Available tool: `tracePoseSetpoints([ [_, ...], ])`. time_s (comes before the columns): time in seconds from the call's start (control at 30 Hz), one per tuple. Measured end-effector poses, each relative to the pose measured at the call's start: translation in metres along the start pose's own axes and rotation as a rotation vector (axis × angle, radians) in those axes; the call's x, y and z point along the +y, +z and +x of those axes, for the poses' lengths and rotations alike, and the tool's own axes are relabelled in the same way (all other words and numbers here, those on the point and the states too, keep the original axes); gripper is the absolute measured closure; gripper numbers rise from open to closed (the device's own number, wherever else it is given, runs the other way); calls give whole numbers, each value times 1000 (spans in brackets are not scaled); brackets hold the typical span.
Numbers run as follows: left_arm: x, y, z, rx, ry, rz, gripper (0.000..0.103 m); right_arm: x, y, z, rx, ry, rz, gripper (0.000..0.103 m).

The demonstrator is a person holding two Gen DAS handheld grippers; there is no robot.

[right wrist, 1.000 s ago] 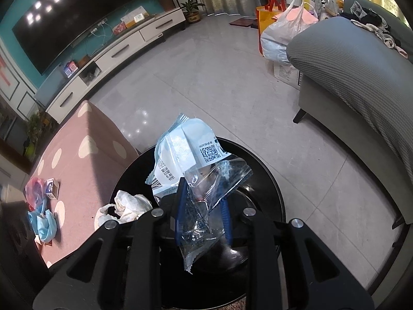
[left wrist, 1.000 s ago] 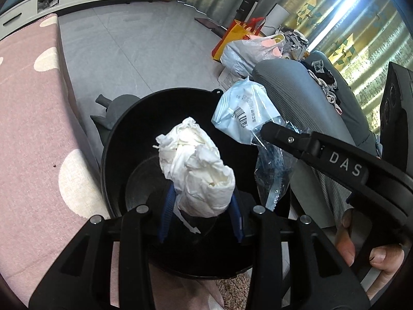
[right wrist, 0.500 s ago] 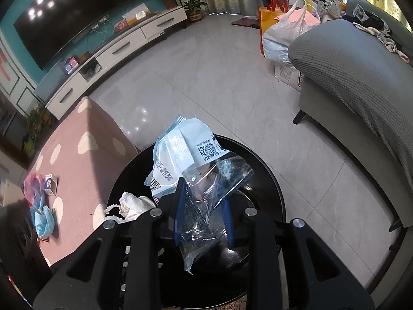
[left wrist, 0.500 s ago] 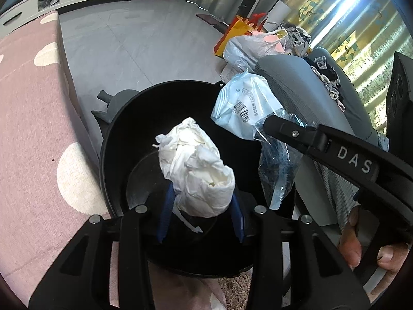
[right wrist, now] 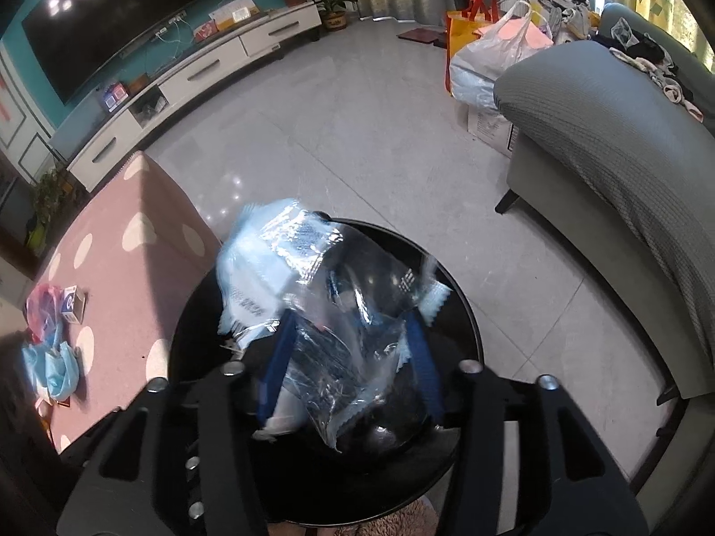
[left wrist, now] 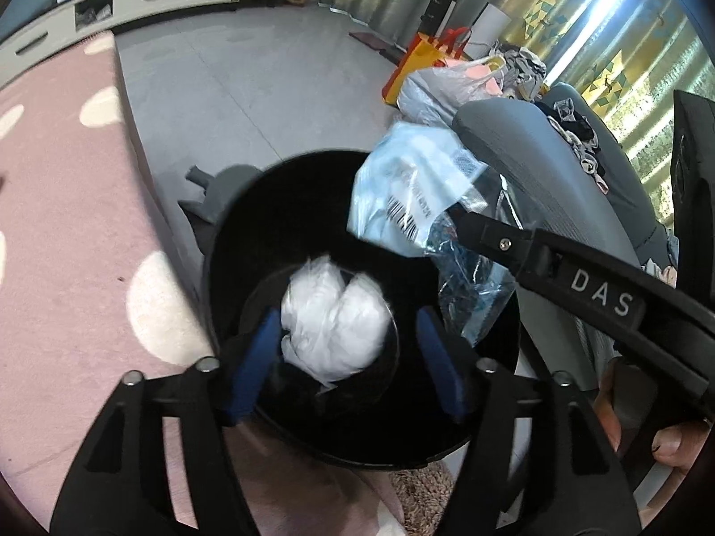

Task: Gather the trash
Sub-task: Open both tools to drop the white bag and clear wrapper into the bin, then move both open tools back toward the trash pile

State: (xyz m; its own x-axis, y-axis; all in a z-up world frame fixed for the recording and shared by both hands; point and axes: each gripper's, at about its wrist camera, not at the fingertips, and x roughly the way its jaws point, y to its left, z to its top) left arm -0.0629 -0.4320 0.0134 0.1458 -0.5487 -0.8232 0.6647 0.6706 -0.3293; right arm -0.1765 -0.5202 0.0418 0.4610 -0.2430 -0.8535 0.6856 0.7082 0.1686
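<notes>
A black round trash bin stands below both grippers; it also shows in the right wrist view. My left gripper is open over the bin, and a crumpled white tissue is blurred, loose between the spread blue fingers. My right gripper is open over the bin, and the blue and clear plastic wrapper is blurred, loose between its fingers. The wrapper and the right gripper's black body also show in the left wrist view.
A pink dotted ottoman stands left of the bin, with blue masks and a small box on it. A grey sofa is on the right. Bags stand on the floor behind it. A TV cabinet lines the far wall.
Both grippers have opened over the bin. The white tissue has slipped lower from the left fingers, and the plastic wrapper has come loose from the right fingers; both are motion-blurred.
</notes>
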Motion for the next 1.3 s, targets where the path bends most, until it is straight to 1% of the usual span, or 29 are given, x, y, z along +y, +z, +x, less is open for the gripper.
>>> tracePoseSetpoints([
  [0.03, 1, 0, -4, -9, 4, 1, 31, 1, 0, -3, -12, 0, -1, 44],
  [0.1, 3, 0, -14, -32, 11, 3, 23, 2, 0, -9, -30, 6, -5, 40],
  [0.17, 6, -1, -23, -52, 21, 5, 21, 4, 0, -13, -40, 6, -14, 33],
  [0.27, 9, -3, -39, -88, 50, 5, 15, 8, -1, -15, -48, -12, -24, 30],
  [0.4, 23, -6, -60, -122, 69, -22, 12, 17, 0, -18, -57, -14, -43, 27],
  [0.47, 32, -7, -70, -137, 76, -39, 10, 25, 0, -20, -67, 2, -62, 22],
  [0.53, 41, -10, -81, -156, 99, -54, 8, 34, -1, -23, -75, 26, -84, 18],
  [0.57, 49, -11, -89, -171, 123, -66, 5, 38, -2, -23, -77, 39, -94, 16],
  [0.7, 84, -20, -118, -224, 186, -136, 3, 68, -6, -25, -82, 103, -157, 9],
  [0.77, 100, -24, -130, -241, 217, -172, 3, 86, -8, -24, -82, 154, -187, 6],
  [0.93, 152, -45, -167, -278, 315, -288, 3, 127, -16, -23, -72, 245, -239, 3],
  [1.0, 177, -56, -185, -297, 343, -346, 3, 142, -20, -23, -76, 259, -259, 3],
  [1.13, 213, -76, -213, -318, 397, -426, 3, 172, -31, -21, -80, 292, -309, 3],
  [1.3, 262, -108, -250, -339, 491, -527, 3, 217, -51, -15, -62, 307, -417, 3],
])
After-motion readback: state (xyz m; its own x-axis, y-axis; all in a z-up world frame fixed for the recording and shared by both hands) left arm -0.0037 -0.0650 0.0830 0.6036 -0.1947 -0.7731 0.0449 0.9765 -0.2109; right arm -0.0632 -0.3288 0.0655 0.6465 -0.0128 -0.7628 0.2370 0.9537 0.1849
